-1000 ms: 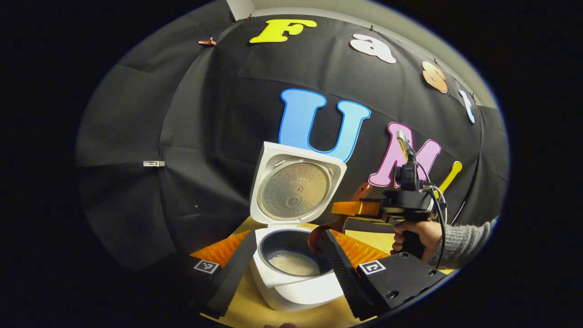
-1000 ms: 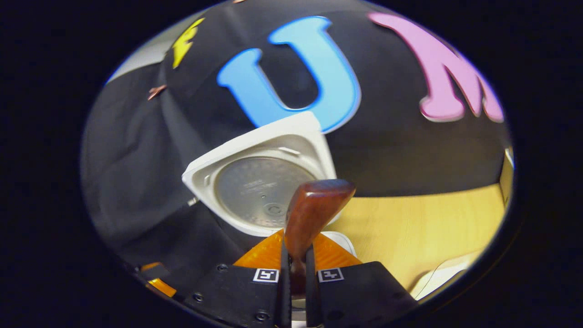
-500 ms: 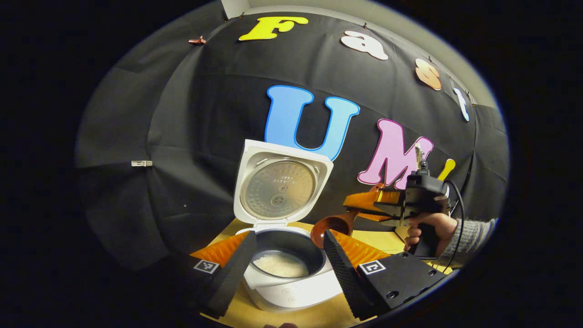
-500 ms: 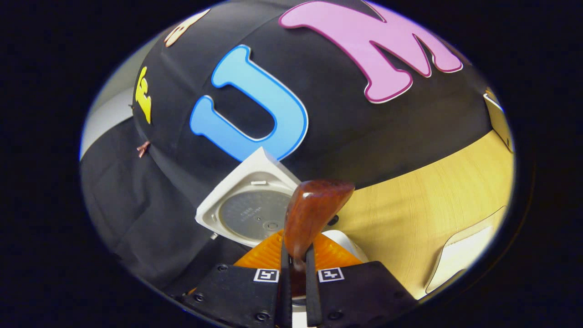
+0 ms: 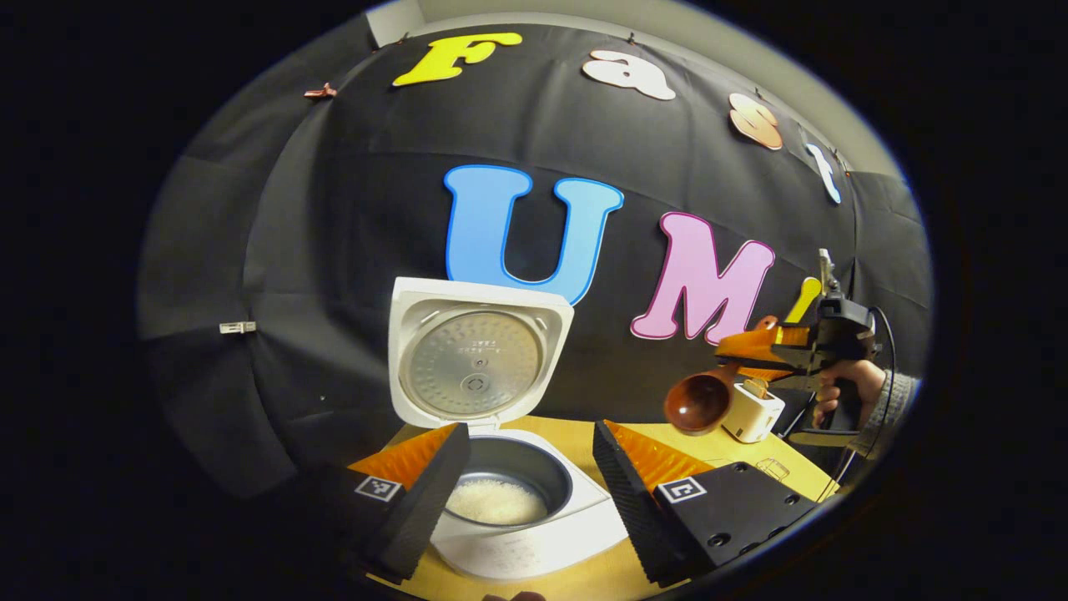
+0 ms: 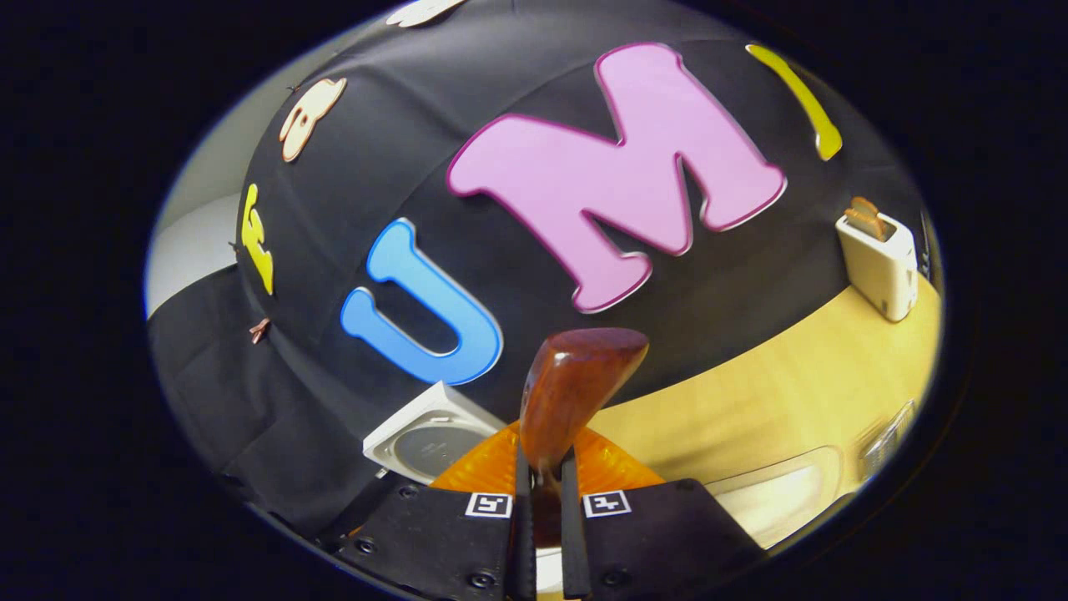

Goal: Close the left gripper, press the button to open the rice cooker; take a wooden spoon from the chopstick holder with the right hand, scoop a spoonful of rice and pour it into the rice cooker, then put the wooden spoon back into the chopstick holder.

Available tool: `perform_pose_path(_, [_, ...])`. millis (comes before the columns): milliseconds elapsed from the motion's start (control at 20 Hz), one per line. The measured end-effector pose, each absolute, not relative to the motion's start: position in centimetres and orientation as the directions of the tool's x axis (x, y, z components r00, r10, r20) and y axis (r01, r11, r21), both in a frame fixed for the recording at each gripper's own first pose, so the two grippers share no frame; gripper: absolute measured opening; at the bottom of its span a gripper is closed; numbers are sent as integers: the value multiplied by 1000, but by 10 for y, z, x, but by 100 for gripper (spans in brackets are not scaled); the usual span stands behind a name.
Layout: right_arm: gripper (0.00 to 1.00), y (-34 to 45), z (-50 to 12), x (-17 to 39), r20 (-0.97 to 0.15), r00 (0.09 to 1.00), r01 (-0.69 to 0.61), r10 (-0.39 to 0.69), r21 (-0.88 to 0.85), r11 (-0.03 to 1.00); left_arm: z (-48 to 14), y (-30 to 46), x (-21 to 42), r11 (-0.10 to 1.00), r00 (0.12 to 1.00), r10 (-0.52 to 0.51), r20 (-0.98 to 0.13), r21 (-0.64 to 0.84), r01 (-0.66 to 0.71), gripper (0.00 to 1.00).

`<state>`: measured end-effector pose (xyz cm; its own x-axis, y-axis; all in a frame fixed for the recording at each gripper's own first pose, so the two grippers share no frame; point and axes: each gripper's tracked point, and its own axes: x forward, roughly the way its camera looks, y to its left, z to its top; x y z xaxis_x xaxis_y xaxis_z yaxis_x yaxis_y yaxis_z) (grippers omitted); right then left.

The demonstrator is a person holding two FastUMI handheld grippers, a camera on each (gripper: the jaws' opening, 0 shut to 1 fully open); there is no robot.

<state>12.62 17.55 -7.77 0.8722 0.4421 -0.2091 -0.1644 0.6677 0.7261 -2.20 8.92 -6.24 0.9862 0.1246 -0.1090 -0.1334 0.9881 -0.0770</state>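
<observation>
rice (image 5: 496, 502) in open cooker (image 5: 501, 467), spoon (image 6: 576, 392) clamped

Glossy wooden spoon (image 5: 699, 402), smooth white plastic rice cooker (image 5: 526, 542) with dull metal inner lid (image 5: 474, 363), matt wood-grain counter (image 6: 751, 401).

The wooden spoon (image 6: 576, 384) handle is hidden between the right gripper (image 6: 546, 534) fingers.

Rice (image 5: 496, 502) in open cooker (image 5: 534, 534); toaster (image 5: 753, 412) right, behind.
</observation>
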Motion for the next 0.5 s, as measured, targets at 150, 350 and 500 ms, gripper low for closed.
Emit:
perform_pose_path(150, [16,102,-75,121,-218,898,-130,381,697,705,-59,73,-10,991,987,115,-110,-57,-122,95])
perform_pose_path(350, [16,25,-86,110,-249,920,-68,301,656,751,-53,51,2,993,990,97,-104,-64,-104,96])
perform_pose_path(500, [16,-22,-99,99,-275,927,-32,253,616,787,-51,33,12,990,990,93,-108,-97,-103,95])
